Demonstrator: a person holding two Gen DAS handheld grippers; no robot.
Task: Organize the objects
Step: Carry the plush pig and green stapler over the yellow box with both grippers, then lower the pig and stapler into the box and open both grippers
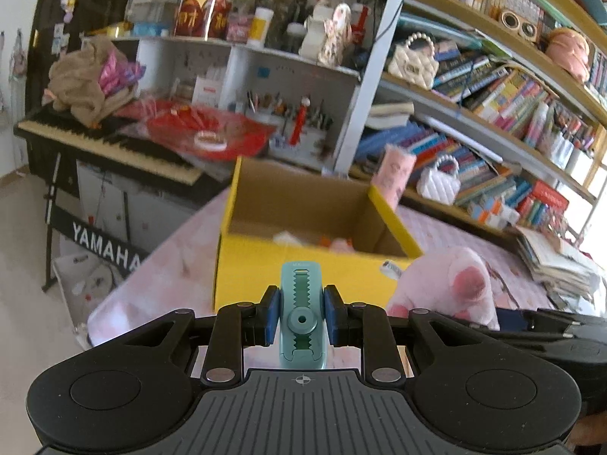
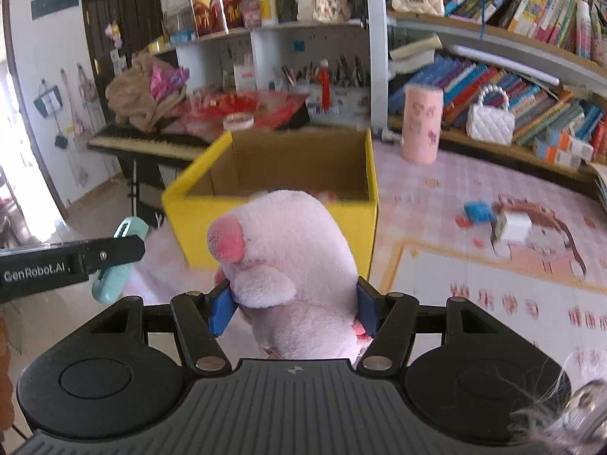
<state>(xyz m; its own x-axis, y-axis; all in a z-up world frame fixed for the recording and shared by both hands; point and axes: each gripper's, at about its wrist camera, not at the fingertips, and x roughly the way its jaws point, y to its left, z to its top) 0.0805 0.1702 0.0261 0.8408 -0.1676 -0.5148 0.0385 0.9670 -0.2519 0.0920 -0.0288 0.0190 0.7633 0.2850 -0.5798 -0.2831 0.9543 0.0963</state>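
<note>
Carrying a teal clip (image 1: 302, 322) in the left gripper (image 1: 302, 320) and a pink plush pig (image 2: 282, 265) in the right gripper (image 2: 292, 305), both jaws clenched, the person nears the yellow box (image 2: 273, 223). Some things already lie inside; a blue item (image 2: 477, 211) and white block (image 2: 515, 227) wait on the table (image 2: 474, 303).

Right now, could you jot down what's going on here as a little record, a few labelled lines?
left hand-held gripper: shut on a teal clip
right hand-held gripper: shut on a pink plush pig
container: open yellow box straight ahead of both, some items already inside
surface: pink patterned tablecloth
loose on the tablecloth: pink cup, blue item, small white box
backdrop: keyboard, bookshelves
</note>
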